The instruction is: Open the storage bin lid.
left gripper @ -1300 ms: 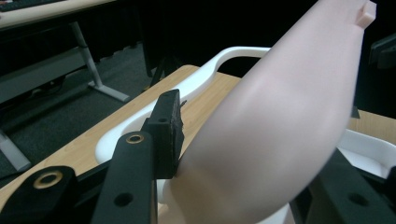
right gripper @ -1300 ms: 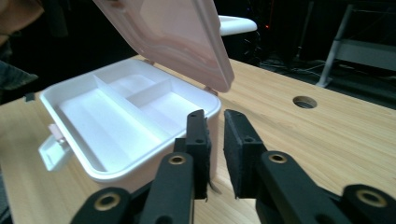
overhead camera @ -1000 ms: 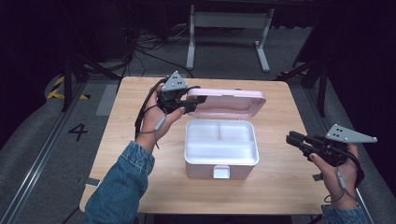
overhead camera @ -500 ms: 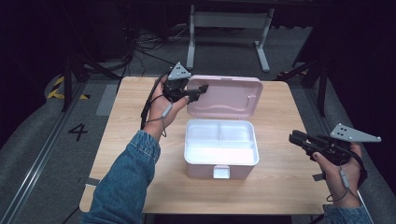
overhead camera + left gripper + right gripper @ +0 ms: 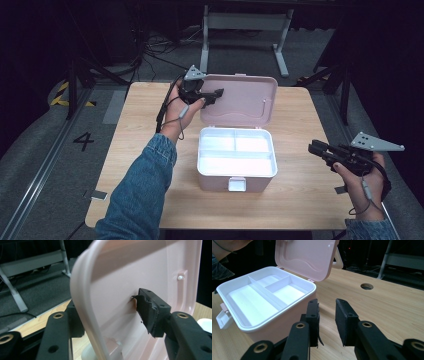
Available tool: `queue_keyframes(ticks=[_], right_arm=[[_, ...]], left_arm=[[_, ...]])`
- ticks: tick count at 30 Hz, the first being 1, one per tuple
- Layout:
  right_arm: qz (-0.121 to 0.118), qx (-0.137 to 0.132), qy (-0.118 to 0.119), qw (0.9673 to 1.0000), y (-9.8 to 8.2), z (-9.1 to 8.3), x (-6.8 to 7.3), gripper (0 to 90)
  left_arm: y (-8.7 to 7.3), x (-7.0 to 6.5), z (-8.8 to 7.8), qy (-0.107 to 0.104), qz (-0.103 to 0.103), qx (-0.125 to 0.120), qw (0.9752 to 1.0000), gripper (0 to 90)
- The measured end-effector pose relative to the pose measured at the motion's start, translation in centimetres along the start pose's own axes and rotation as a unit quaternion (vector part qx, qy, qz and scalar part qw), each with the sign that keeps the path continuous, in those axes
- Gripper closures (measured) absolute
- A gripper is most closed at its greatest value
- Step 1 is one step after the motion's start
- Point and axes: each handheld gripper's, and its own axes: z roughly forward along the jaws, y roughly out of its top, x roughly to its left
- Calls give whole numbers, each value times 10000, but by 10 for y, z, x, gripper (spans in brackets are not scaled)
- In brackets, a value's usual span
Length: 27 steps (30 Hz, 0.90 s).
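Note:
A pink box (image 5: 220, 182) with a white divided tray inside stands mid-table, its lid (image 5: 245, 100) swung up and leaning back. My left gripper (image 5: 217, 95) is at the lid's left edge. In the left gripper view the lid (image 5: 115, 285) passes between the jaws of the left gripper (image 5: 111, 310), which have just been opening. One pad (image 5: 147, 312) lies close to the inner face and the other jaw sits behind the rim. My right gripper (image 5: 314, 148) hovers to the right of the box, open and empty. In its own view the right gripper (image 5: 327, 315) points at the box (image 5: 287, 322) and lid (image 5: 307, 255).
The box has a white latch (image 5: 236, 184) on its front wall and a handle (image 5: 338, 260) behind the lid. The wooden table (image 5: 300, 210) has a round hole (image 5: 366, 286) at the right. A white frame stand (image 5: 245, 22) is on the floor beyond the table.
The lid has swung farther up and back, showing more of its inner face. My left gripper went with it toward the far side, and its jaws widened. The right gripper stayed put.

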Motion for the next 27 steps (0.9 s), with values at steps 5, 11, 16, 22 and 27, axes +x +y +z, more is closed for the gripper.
queue_keyframes(ticks=[5,11,16,22,27], right_arm=[[21,18,16,10000,-1,1,-1,718],[42,55,26,10000,-2,3,-2,717],[131,82,47,9999,-4,4,-4,702],[156,138,51,9998,-7,8,-6,702],[184,165,54,9997,-8,9,-7,698]], left_arm=[[-4,4,8,-35,-67,143,9999,413],[-9,11,14,-151,-210,251,9993,405],[-12,13,20,-141,-159,374,9991,366],[-16,17,27,-241,-263,460,9983,341],[-22,22,34,-338,-400,489,9974,334]])
